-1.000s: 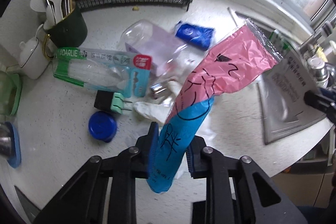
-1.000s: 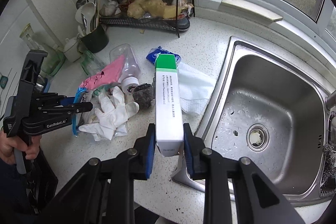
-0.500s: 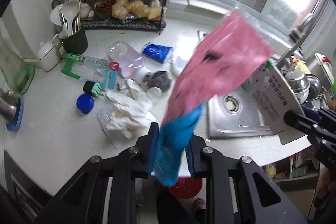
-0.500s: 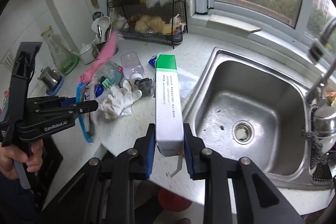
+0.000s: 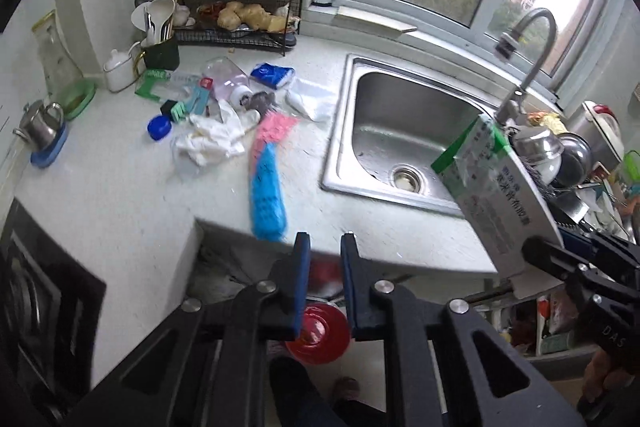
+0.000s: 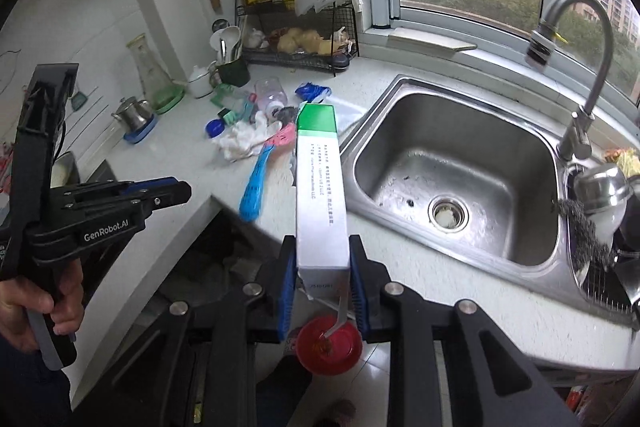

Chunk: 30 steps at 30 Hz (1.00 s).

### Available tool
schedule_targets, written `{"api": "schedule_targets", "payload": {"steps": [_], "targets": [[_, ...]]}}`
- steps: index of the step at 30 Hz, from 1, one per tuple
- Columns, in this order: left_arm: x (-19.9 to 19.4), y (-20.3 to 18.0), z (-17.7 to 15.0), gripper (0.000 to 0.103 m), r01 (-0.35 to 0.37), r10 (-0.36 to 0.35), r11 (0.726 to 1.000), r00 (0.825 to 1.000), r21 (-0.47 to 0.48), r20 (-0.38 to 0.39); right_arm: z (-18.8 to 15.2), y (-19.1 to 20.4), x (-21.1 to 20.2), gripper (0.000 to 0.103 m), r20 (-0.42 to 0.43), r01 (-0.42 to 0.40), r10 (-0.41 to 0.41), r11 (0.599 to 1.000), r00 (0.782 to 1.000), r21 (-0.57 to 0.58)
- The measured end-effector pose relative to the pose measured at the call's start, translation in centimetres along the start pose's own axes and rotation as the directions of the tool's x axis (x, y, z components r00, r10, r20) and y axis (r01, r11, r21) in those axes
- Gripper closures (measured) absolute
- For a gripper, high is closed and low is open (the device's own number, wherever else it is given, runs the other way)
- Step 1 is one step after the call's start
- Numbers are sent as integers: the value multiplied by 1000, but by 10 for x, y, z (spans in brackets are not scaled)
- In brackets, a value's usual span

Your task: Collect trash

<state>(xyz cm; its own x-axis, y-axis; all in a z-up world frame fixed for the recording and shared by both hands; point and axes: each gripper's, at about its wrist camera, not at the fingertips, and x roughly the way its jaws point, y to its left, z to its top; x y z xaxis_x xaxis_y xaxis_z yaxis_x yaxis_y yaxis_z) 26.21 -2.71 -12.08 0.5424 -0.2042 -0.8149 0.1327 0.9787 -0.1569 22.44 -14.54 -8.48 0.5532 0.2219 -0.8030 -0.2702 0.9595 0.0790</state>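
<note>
1. You are carrying the left gripper (image 5: 324, 239) past the edge of the counter (image 5: 100, 187), and its jaws are closing with nothing between them; only a narrow gap is showing.
2. The pink and blue wrapper (image 5: 266, 183) is showing blurred just ahead of those jaws, clear of both pads. It is probably dropping rather than lying on the counter, though the blur is keeping that uncertain.
3. You are pinching the white and green box (image 6: 320, 195) by its lower end in the right gripper (image 6: 322, 247), and the box is standing upright above the jaws.
4. The red bin (image 6: 330, 345) is sitting on the floor below both grippers, so the box is looking close to its drop.
5. Most of the job is still waiting. The crumpled white gloves (image 5: 212, 139), a blue cap (image 5: 159, 127), a clear bottle (image 5: 228, 83), a blue packet (image 5: 272, 75) and a toothbrush pack (image 5: 172, 83) are lying in a heap left of the sink (image 5: 400, 131).
6. Judging by that heap, you are sitting early in the collecting, with several more trips remaining.
</note>
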Motion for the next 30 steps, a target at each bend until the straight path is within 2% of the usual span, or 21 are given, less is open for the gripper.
{"api": "schedule_targets", "payload": {"steps": [4, 9, 13, 16, 19, 22, 30], "targets": [[-4, -18, -32, 89, 4, -4, 1000, 999, -3, -34, -26, 1, -13, 80, -13, -19, 19, 1000, 1000, -7], [7, -23, -64, 89, 25, -28, 999, 994, -26, -104, -53, 6, -7, 80, -69, -35, 34, 999, 997, -10], [33, -16, -95, 89, 26, -35, 998, 984, -57, -174, -78, 11, 17, 80, -153, -43, 43, 999, 987, 2], [68, -6, -125, 89, 16, -37, 996, 969, -85, -245, -101, 18, 46, 80, -228, -41, 40, 999, 973, -1], [111, 5, -159, 89, 2, -34, 995, 949, -100, -314, -131, 22, 86, 80, -314, -43, 40, 999, 949, 0], [157, 18, -196, 89, 5, -50, 992, 930, -123, -364, -166, 22, 139, 80, -407, -33, 34, 999, 913, 12], [299, 56, -286, 91, -30, -55, 983, 892, -180, -449, -255, 5, 293, 80, -556, -8, 33, 999, 831, 48]]}}
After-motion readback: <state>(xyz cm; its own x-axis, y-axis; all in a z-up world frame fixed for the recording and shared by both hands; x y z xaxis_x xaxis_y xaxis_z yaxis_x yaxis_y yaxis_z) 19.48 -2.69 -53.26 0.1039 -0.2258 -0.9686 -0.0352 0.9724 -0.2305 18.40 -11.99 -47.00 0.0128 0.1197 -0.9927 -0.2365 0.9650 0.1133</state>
